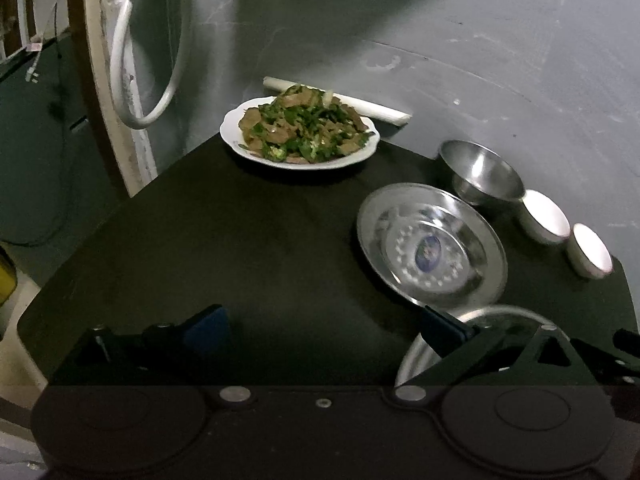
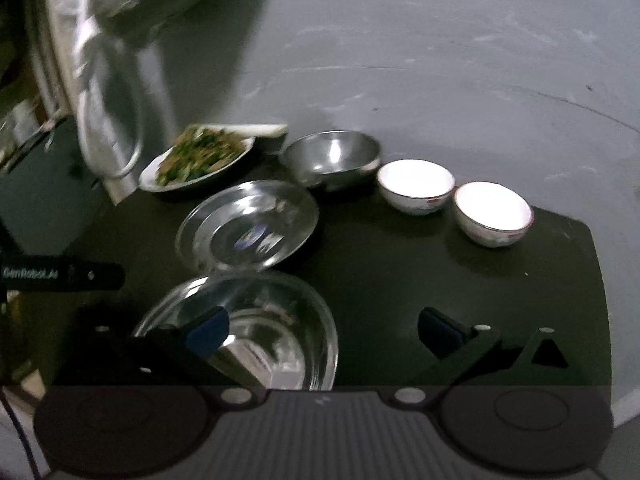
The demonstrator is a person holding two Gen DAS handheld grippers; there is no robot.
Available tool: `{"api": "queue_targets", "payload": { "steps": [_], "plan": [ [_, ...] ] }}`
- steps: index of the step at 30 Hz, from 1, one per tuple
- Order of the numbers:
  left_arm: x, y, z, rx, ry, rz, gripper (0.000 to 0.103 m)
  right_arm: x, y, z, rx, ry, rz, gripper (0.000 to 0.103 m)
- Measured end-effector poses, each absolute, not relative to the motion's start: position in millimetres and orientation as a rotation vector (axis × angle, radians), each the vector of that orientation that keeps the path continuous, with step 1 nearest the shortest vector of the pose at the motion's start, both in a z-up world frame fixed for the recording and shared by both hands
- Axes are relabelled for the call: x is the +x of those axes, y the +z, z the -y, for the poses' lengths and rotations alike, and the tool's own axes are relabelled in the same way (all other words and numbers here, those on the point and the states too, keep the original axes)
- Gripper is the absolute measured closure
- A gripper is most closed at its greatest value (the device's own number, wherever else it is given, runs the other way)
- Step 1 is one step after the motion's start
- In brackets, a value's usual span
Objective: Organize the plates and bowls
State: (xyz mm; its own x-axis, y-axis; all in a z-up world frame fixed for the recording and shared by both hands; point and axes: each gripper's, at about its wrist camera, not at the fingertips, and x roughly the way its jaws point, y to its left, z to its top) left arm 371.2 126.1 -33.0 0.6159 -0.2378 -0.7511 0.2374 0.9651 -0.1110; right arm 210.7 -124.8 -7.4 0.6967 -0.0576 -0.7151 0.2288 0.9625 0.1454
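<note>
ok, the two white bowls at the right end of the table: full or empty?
Cannot tell. Both white bowls stand upright, but their insides are blown out to plain white in both views, so any contents are hidden.

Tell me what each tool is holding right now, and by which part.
Nothing is held. The left tool and right tool both stand wide open. The right one's finger overlaps the near steel bowl in view, but nothing is clamped.

Large steel bowl (image 2: 256, 332): near rim cut off by the right gripper's body, left side hidden behind one finger (image 2: 204, 330). Left wrist view: only an arc of it shows. Curtain (image 2: 100, 80) and food plate (image 2: 196, 156) blurred (print on white bowls illegible).
</note>
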Motion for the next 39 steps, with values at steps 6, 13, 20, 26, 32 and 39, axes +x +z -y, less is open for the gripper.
{"api": "queue_targets", "payload": {
  "steps": [6,13,20,26,32,39],
  "plan": [
    [419.2,-42.8,-127.4,-0.032,-0.3,-0.881,0.001,247.0,-18.5,131.4,0.292,-0.207,-0.835,0.0],
    [460.4,-56.5,-112.8,-0.024,-0.315,-0.898,0.001,287.9,-30.3,132.3,0.269,-0.23,-0.878,0.0],
    [480.1,-70.3,-101.4,-0.028,-0.358,-0.947,0.001,319.4,-46.9,129.4,0.248,-0.233,-0.929,0.003],
    [484.7,-73.4,-94.7,-0.006,-0.39,-0.96,0.008,334.9,-54.8,123.7,0.26,-0.221,-0.961,0.018],
    [485.6,-75.9,-90.7,-0.021,-0.432,-0.974,0.027,342.3,-58.0,120.0,0.274,-0.204,-0.977,0.037],
    [486.9,-75.7,-86.5,-0.048,-0.491,-0.981,0.061,347.3,-59.3,117.1,0.284,-0.18,-0.982,0.06]
  ]
}}
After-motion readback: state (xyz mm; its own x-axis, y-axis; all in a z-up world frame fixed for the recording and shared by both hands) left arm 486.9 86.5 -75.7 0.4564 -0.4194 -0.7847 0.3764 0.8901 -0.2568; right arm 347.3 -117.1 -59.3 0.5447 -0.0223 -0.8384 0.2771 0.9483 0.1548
